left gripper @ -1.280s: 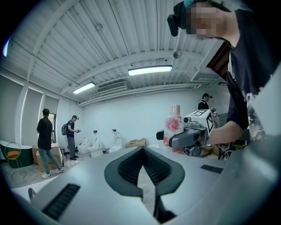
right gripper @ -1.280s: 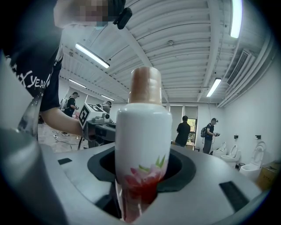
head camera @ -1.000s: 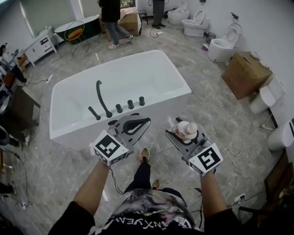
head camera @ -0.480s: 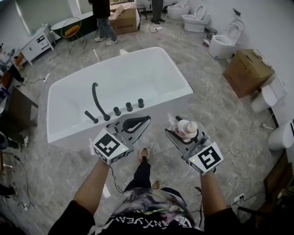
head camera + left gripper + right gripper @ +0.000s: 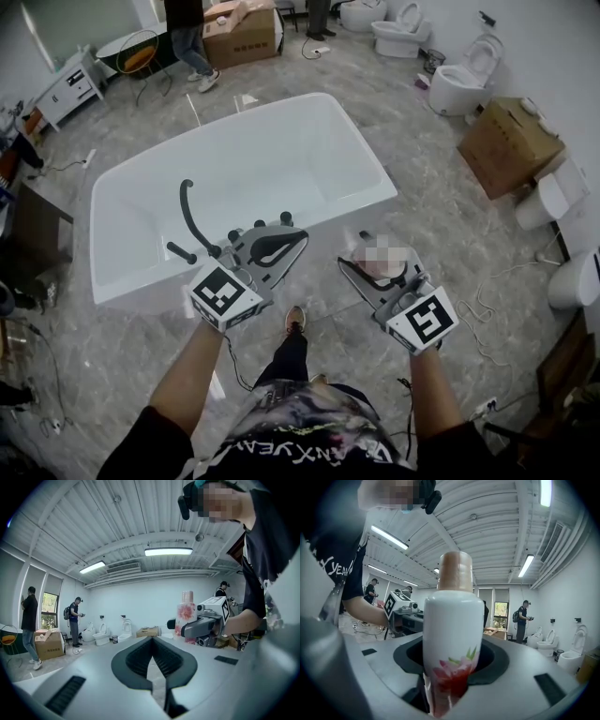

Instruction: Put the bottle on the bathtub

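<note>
A blurred patch covers the white flower-printed cylindrical bottle (image 5: 452, 634) in my head view. Only my right gripper view shows it plainly: smooth, glossy, pinkish-capped and upright, pinched between my right gripper's (image 5: 380, 265) black fingers (image 5: 499, 660) above the grey marbled floor (image 5: 450, 225), just short of the glossy white bathtub's (image 5: 352, 217) near wall. My left gripper's (image 5: 298, 240) ribbed fingers (image 5: 133, 660) are pressed together on nothing beside the curved black tap (image 5: 190, 217), and that gripper's view catches the bottle side-on.
</note>
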{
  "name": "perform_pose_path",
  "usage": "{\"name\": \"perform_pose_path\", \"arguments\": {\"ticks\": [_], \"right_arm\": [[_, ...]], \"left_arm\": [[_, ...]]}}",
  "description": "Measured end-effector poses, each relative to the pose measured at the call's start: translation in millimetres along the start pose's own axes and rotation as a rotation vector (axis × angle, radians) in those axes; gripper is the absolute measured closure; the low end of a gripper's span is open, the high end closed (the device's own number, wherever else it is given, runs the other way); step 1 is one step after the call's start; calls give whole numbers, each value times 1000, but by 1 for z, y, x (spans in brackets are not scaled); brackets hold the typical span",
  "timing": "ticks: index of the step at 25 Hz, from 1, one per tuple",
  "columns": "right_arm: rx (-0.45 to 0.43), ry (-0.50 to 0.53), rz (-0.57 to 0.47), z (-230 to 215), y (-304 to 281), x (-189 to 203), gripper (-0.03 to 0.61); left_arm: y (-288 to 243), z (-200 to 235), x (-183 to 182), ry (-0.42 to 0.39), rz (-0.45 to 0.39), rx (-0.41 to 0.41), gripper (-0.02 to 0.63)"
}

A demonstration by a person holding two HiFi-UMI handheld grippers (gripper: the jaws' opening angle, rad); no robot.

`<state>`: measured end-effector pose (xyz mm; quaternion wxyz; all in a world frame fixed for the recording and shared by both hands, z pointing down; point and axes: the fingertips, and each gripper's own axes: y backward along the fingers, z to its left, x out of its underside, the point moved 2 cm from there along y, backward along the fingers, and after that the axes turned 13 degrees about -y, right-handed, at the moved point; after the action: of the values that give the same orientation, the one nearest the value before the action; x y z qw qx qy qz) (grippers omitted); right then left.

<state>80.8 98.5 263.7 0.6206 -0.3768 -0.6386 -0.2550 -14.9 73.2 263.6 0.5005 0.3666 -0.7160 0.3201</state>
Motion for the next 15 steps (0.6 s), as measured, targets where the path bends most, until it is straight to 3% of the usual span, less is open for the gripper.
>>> {"name": "perform_pose_path", "arguments": {"ticks": [15], "right_arm": [[7, -27, 19, -66, -83, -16, 364]], "left_arm": [[-36, 92, 32, 9, 10, 14, 603]]}}
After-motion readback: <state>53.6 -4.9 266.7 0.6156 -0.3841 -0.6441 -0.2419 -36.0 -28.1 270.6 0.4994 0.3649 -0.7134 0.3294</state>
